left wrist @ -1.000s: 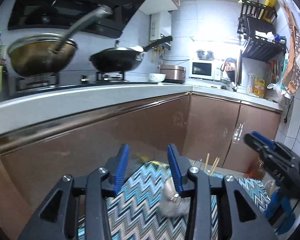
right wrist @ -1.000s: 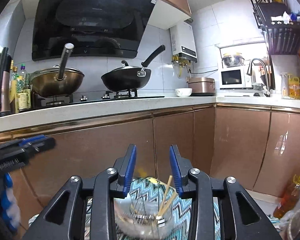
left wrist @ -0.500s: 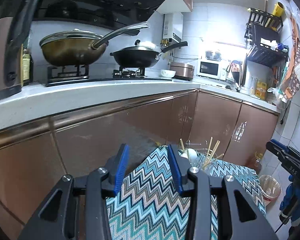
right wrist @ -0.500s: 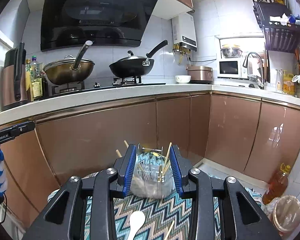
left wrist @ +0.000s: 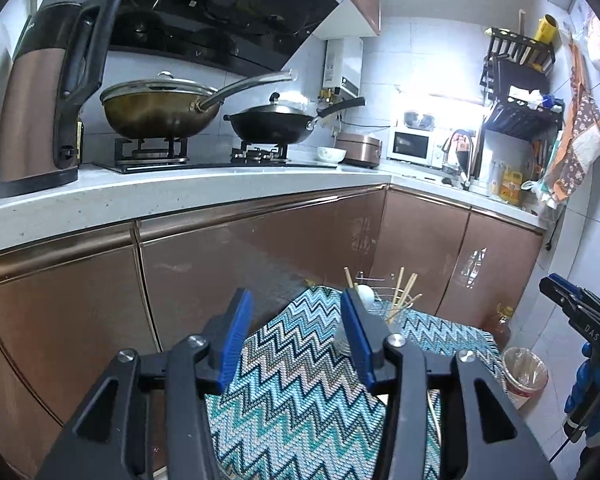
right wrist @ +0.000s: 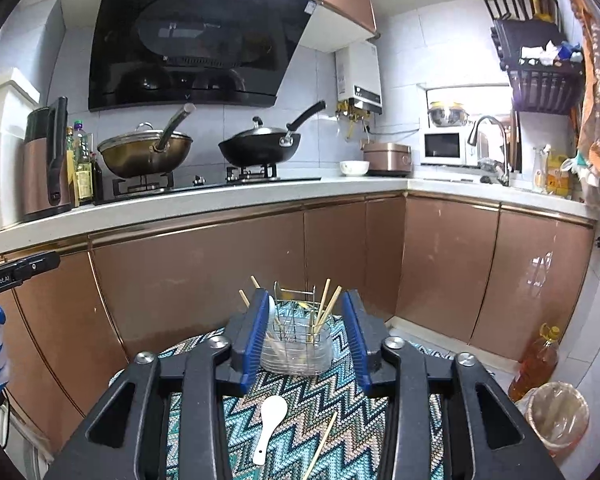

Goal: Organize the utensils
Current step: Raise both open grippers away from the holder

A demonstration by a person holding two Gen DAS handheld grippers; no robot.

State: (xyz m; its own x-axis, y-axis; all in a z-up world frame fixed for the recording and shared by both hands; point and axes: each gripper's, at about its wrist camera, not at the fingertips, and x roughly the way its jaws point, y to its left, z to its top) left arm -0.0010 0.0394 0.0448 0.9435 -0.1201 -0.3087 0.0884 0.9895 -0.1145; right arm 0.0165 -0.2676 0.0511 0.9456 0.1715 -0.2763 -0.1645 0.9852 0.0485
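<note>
A wire utensil holder [right wrist: 298, 340] in a clear tray stands at the far end of a zigzag-patterned cloth [right wrist: 300, 404]. Several wooden chopsticks and a white spoon stick up in it. It also shows in the left wrist view [left wrist: 384, 312]. A white spoon [right wrist: 269, 420] and a loose chopstick [right wrist: 320, 446] lie on the cloth nearer to me. My right gripper [right wrist: 306, 340] is open and empty, above the cloth, behind the spoon. My left gripper [left wrist: 296, 340] is open and empty over the cloth's left part [left wrist: 292, 392].
Brown cabinet fronts [right wrist: 204, 276] stand close behind the cloth. A counter [right wrist: 188, 208] holds a stove with two pans. An oil bottle [right wrist: 534, 360] and a lined bin [right wrist: 556, 416] stand on the floor at right. A kettle [left wrist: 40, 96] is at left.
Both grippers have pulled back and risen away from the utensil holder. The holder, the spoon and the loose chopstick on the cloth have come into fuller view. Both jaws stay open.
</note>
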